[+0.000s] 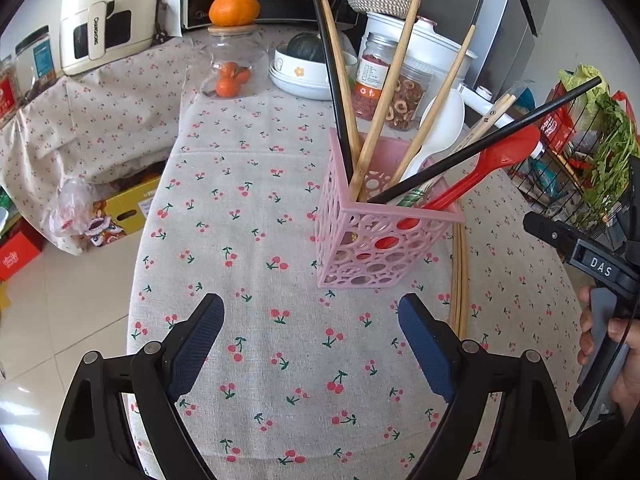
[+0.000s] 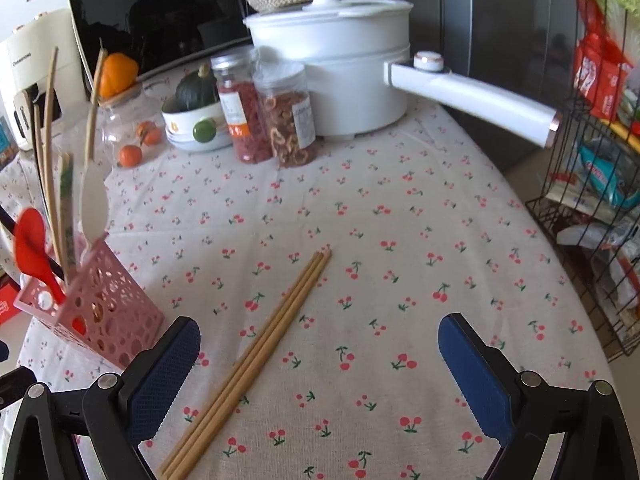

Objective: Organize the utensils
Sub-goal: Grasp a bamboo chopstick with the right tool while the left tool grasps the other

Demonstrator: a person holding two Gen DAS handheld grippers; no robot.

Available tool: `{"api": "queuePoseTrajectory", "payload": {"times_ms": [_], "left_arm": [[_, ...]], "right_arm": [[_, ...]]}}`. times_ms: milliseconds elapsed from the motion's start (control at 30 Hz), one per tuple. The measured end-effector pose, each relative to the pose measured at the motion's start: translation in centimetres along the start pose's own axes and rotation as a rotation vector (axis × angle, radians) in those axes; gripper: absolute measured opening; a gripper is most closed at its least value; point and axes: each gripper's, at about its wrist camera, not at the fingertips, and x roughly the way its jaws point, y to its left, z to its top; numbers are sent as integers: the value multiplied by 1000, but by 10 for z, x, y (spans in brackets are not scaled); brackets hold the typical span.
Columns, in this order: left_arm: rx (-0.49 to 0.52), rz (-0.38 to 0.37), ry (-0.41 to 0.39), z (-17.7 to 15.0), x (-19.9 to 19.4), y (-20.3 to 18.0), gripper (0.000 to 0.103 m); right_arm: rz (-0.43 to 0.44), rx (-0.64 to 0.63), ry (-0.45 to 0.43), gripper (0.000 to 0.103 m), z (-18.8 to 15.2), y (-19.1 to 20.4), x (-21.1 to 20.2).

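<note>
Bamboo chopsticks [image 2: 256, 356] beside pink holder [image 2: 104, 312]

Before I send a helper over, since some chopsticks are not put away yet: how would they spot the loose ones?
Find the pink holder on the cherry-print tablecloth. Right beside it, bare bamboo chopsticks lie flat on the cloth in a tight bundle. Every other utensil, including the red spoon, stands upright in the holder; only these lie down.

White pot [image 2: 340, 76], jars [image 2: 288, 120], cherry tablecloth [image 2: 400, 220]
</note>
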Motion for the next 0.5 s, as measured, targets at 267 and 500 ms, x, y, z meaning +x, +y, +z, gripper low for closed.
{"api": "queuePoseTrajectory", "payload": {"times_ms": [267, 500], "left_arm": [[43, -8, 24, -1, 8, -6, 91], [72, -15, 38, -3, 10, -11, 91]], "right_arm": [[-63, -19, 126, 99, -14, 1, 53], [-101, -45, 173, 99, -18, 3, 71]]}}
